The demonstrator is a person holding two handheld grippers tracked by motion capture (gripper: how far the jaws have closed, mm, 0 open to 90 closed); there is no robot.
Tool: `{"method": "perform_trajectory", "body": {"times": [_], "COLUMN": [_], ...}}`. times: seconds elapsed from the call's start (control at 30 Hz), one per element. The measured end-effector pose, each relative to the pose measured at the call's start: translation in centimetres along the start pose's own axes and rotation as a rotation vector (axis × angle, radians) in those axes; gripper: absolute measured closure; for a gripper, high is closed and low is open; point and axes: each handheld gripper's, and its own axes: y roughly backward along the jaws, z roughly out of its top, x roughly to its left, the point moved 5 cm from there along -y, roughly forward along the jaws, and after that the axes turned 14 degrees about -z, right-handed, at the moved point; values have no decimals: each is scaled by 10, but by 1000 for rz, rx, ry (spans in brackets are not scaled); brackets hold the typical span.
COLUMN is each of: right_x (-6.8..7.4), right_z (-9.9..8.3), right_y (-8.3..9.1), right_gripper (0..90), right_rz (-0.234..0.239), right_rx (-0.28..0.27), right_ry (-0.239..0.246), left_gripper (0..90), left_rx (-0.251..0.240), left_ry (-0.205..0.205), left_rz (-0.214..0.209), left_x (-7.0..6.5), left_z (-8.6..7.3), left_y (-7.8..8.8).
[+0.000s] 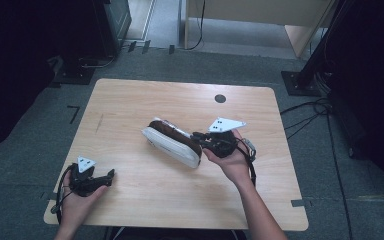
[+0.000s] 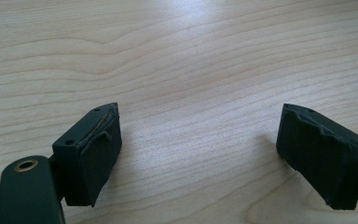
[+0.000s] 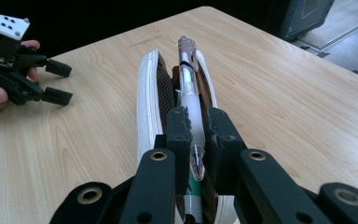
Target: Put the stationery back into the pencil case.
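Right gripper view: one pencil case (image 3: 147,88) | right gripper (image 3: 196,128) fingers clenched on one pen (image 3: 189,93) | left gripper (image 3: 56,81) fingers released

A: Count on the table (image 1: 130,100)?
B: One pencil case (image 1: 172,142), white, open, near the middle, a bit toward the right edge.
A: Pens?
B: One white pen (image 3: 189,100) clear in the right gripper view, lying in the case opening. Something green below it, can't tell if that's a second pen.
A: Grippers?
B: Two. Left gripper (image 1: 111,175) by the near left corner, right gripper (image 1: 196,135) at the case. Each has two black jaws and one grey three-cornered plate on top.
A: Hands?
B: Two, one per gripper.
A: Marks on the tabletop?
B: One dark round spot (image 1: 220,98) near the far edge.
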Motion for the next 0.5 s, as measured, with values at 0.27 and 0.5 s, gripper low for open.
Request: {"method": "perform_trajectory", "body": {"times": [0.27, 0.5], "right_x": [-2, -2], "right_z": [2, 4], "right_y": [-5, -8], "right_gripper": [809, 808], "right_rz": [2, 1], "right_rx": [4, 8], "right_ry": [4, 2], "left_gripper": [142, 143], "left_rx": [0, 0], "left_ry": [-1, -1], "left_rz": [0, 0], "left_x": [0, 0], "left_z": [0, 0], "left_y": [0, 0]}}
